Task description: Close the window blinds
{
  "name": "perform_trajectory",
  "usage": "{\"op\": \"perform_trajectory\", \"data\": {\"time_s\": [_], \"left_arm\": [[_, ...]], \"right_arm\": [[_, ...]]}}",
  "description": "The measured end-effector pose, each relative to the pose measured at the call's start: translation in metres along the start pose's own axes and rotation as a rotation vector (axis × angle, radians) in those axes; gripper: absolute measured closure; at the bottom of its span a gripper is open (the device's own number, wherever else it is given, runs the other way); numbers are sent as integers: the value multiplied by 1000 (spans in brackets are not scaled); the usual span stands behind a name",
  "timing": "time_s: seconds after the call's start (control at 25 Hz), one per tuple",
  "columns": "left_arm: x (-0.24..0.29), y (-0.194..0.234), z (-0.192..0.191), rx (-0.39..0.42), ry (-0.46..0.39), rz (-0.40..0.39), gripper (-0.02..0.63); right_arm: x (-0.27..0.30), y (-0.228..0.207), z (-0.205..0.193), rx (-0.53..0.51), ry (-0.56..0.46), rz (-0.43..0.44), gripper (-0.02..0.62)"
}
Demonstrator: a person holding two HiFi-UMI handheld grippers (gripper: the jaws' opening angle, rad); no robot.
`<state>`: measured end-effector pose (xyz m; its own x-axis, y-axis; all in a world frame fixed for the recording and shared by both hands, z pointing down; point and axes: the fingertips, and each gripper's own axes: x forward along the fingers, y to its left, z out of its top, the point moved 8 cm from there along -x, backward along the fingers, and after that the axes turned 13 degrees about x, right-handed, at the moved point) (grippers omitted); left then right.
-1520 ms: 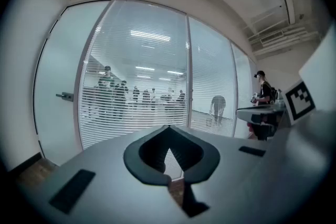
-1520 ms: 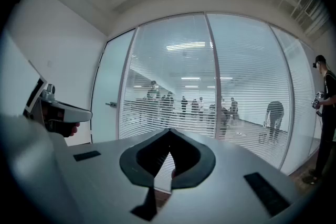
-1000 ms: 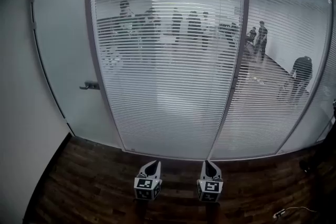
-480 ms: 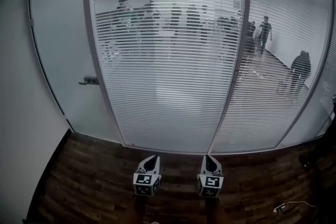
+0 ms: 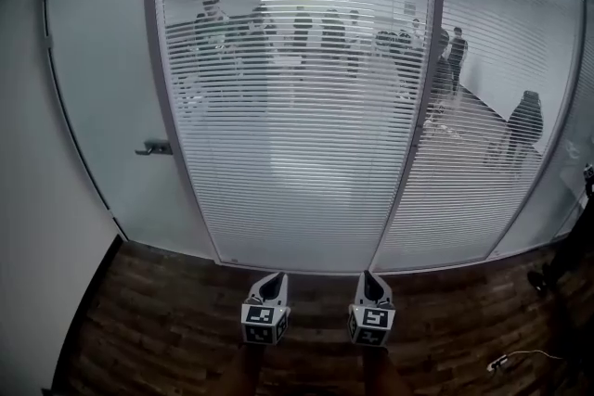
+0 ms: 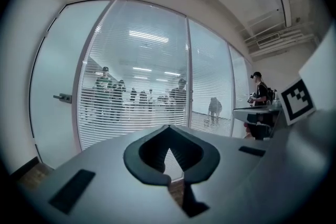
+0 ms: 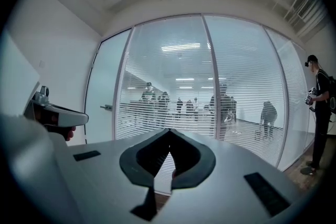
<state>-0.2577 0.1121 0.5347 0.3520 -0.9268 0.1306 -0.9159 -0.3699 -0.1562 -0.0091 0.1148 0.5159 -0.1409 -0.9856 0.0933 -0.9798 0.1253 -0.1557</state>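
White slatted window blinds (image 5: 297,107) hang behind the middle glass pane, and a second set (image 5: 492,97) fills the pane to its right. The slats are tilted open, so people in the room beyond show through. My left gripper (image 5: 272,278) and right gripper (image 5: 369,276) are held side by side low over the wooden floor, pointing at the glass and well short of it. Both are shut with nothing between the jaws. The left gripper view has the blinds (image 6: 136,97) beyond the closed tips (image 6: 169,127). The right gripper view likewise shows blinds (image 7: 173,86) past its tips (image 7: 169,130).
A frosted glass door with a metal handle (image 5: 153,147) stands left of the blinds, next to a plain wall (image 5: 37,227). A metal mullion (image 5: 419,107) divides the panes. A person (image 7: 320,107) stands at the right. A white cable (image 5: 506,362) lies on the floor.
Both grippers have drifted a little toward the glass wall together, still side by side and shut. The people behind the blinds have shifted position.
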Motion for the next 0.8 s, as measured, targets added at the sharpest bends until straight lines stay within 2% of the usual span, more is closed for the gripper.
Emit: {"op": "perform_trajectory", "data": {"time_s": [0.2, 0.4, 0.8], "left_arm": [[6, 17, 9, 7, -31, -23, 611], [19, 23, 2, 31, -26, -69, 611], [103, -5, -5, 57, -15, -147, 611]], "right_arm": [[8, 11, 2, 15, -24, -36, 594], [13, 13, 6, -6, -31, -65, 594], [60, -36, 12, 4, -27, -72, 594]]}}
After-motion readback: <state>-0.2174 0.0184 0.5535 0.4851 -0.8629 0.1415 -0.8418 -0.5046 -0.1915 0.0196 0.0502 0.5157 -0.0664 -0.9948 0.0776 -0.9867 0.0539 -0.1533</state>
